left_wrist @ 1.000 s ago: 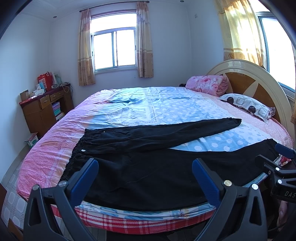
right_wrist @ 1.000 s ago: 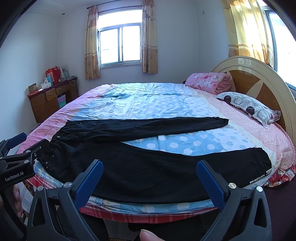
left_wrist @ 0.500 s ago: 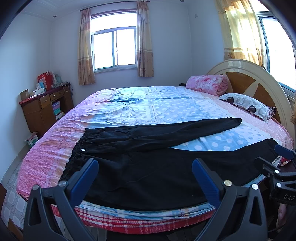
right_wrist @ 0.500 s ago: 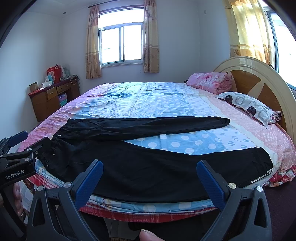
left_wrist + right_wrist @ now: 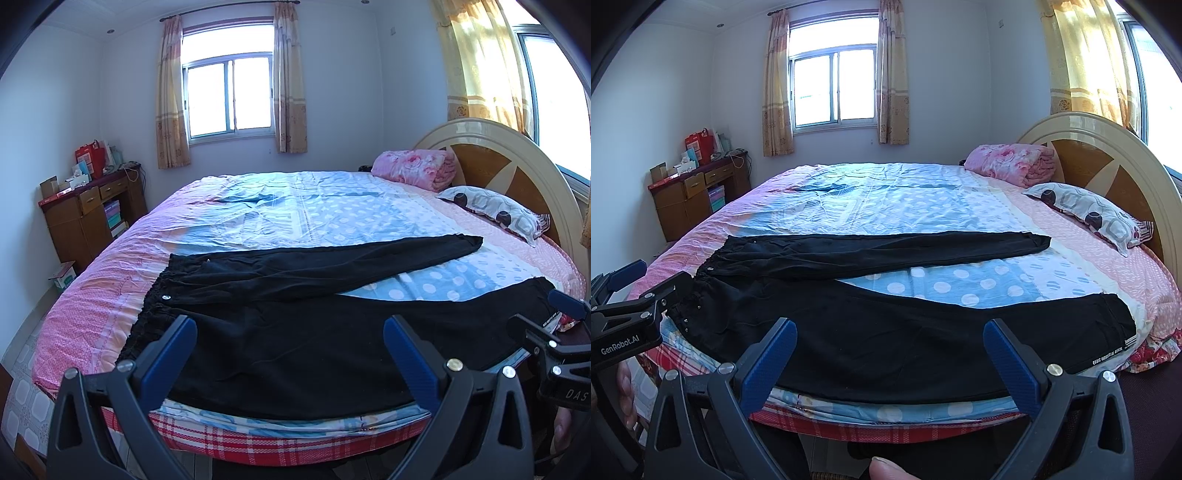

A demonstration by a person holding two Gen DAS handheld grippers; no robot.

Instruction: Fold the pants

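Observation:
Black pants [image 5: 295,332] lie flat on the bed, waistband at the left, legs spread in a V toward the right; they also show in the right wrist view [image 5: 886,332]. The near leg runs along the bed's front edge, its cuff with white lettering [image 5: 1112,354] at the right. My left gripper [image 5: 288,350] is open and empty, held in front of the near leg. My right gripper [image 5: 890,354] is open and empty, also before the near leg. Each gripper appears at the edge of the other's view.
The round bed [image 5: 314,206] has a blue and pink sheet and a wooden headboard [image 5: 509,166] at the right. A pink folded blanket [image 5: 410,170] and a patterned pillow [image 5: 491,210] lie by it. A wooden desk [image 5: 88,218] stands at the left wall.
Both views have shifted only slightly; the right gripper has drifted a little to the right. The pants have not moved and both grippers stay open.

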